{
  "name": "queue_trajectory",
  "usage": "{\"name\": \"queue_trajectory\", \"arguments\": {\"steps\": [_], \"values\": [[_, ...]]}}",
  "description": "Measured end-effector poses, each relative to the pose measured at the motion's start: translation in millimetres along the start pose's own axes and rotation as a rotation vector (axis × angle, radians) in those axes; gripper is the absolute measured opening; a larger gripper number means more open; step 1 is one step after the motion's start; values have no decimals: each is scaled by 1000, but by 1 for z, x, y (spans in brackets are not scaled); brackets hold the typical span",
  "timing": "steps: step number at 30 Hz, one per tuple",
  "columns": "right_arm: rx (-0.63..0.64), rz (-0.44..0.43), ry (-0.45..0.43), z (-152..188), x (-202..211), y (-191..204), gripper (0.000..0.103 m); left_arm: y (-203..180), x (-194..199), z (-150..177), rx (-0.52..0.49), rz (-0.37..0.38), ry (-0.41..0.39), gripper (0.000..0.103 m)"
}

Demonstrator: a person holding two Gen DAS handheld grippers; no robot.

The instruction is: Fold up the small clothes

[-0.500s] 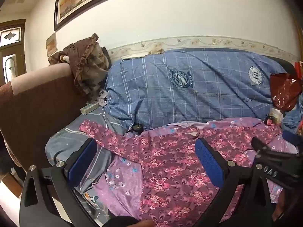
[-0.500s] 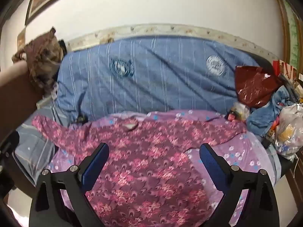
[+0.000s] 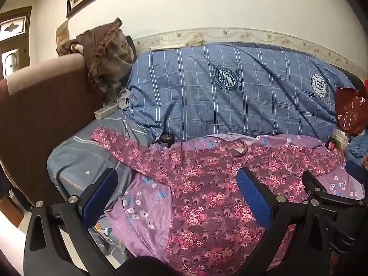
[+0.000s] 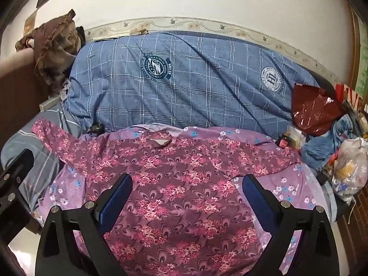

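A maroon long-sleeved shirt with pink flowers [image 3: 207, 184] [image 4: 179, 184] lies spread flat on a lilac flowered sheet [image 3: 147, 207] [image 4: 287, 184], collar toward the back, sleeves out to both sides. My left gripper [image 3: 177, 197] is open and empty, above the shirt's left half. My right gripper [image 4: 186, 200] is open and empty, above the shirt's lower middle. The right gripper's black frame shows at the right edge of the left wrist view [image 3: 322, 197]. The left gripper's frame shows at the left edge of the right wrist view [image 4: 16, 179].
A big blue plaid quilt [image 3: 230, 92] [image 4: 184, 80] lies along the wall behind the shirt. A brown cloth [image 3: 105, 55] hangs over the brown headboard [image 3: 41, 105] at left. A red bag [image 4: 315, 112], blue jeans [image 4: 333, 138] and a plastic bag [image 4: 349, 165] crowd the right.
Both grippers have shifted slightly over the shirt. Both stay open and the shirt has not moved.
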State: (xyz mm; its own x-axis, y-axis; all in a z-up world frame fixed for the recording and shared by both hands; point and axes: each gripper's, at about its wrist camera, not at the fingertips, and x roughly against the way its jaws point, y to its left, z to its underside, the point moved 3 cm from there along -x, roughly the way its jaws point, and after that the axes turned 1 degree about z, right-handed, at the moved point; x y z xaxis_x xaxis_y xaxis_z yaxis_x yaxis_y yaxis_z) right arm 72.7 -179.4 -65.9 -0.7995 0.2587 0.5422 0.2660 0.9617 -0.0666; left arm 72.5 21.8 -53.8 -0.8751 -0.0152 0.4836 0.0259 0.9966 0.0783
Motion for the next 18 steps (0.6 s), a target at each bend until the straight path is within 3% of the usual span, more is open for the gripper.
{"name": "queue_trajectory", "arguments": {"steps": [18], "values": [[-10, 20, -19, -3, -2, -7, 97, -17, -2, 7, -23, 20, 18, 103]]}}
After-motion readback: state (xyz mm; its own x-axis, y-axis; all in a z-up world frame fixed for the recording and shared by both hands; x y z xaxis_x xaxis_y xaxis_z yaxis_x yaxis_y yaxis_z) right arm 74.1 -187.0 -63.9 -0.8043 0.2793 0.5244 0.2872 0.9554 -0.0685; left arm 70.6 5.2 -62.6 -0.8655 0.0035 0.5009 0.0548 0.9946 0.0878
